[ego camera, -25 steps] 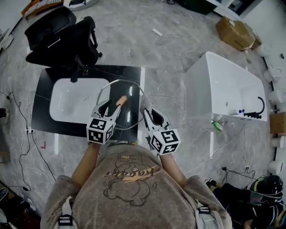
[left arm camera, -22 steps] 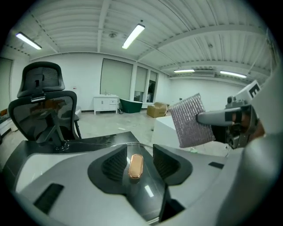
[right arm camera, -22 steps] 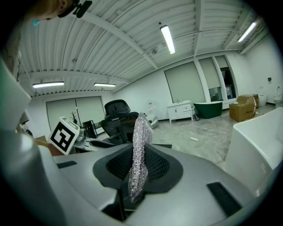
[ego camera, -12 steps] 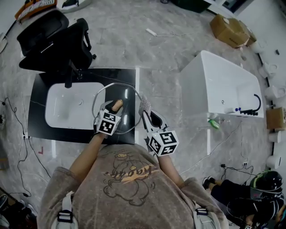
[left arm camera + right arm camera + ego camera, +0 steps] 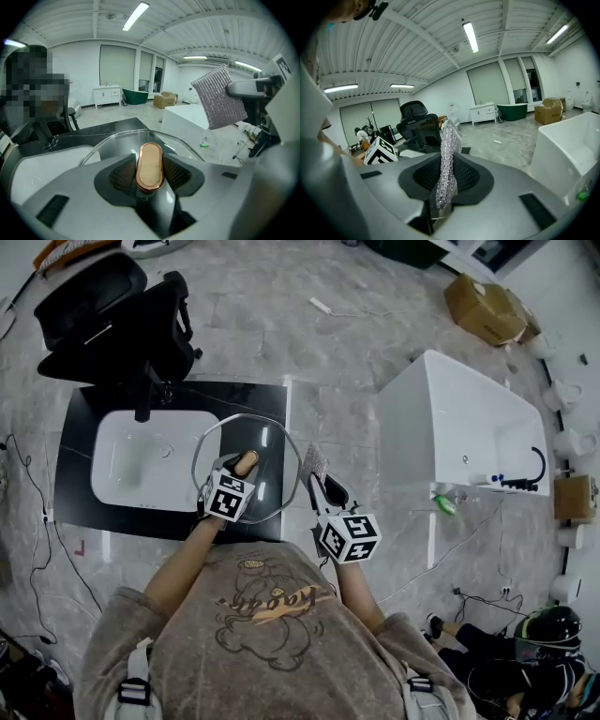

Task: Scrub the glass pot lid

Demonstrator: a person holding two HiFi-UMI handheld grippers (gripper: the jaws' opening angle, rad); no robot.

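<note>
The glass pot lid (image 5: 272, 451) hangs tilted over the black counter (image 5: 80, 512), just right of the white basin. My left gripper (image 5: 242, 468) is shut on the lid's copper-rimmed wooden knob (image 5: 149, 166); both pads touch its sides. The lid's rim (image 5: 117, 138) arcs beyond the jaws. My right gripper (image 5: 319, 476) is shut on a silvery mesh scrubber (image 5: 447, 159). The scrubber (image 5: 314, 463) stands upright just off the lid's right edge, apart from the glass. In the left gripper view the scrubber (image 5: 219, 96) hangs at upper right.
A white basin (image 5: 141, 460) is set in the counter, with a black faucet (image 5: 145, 395) behind it. A black office chair (image 5: 103, 315) stands beyond. A white bathtub (image 5: 459, 427) lies to the right, a cardboard box (image 5: 487, 306) farther back. Cables cross the marble floor.
The left gripper moved forward and up with the lid, which now stands more tilted. The right gripper with the scrubber shifted slightly right, off the lid's edge.
</note>
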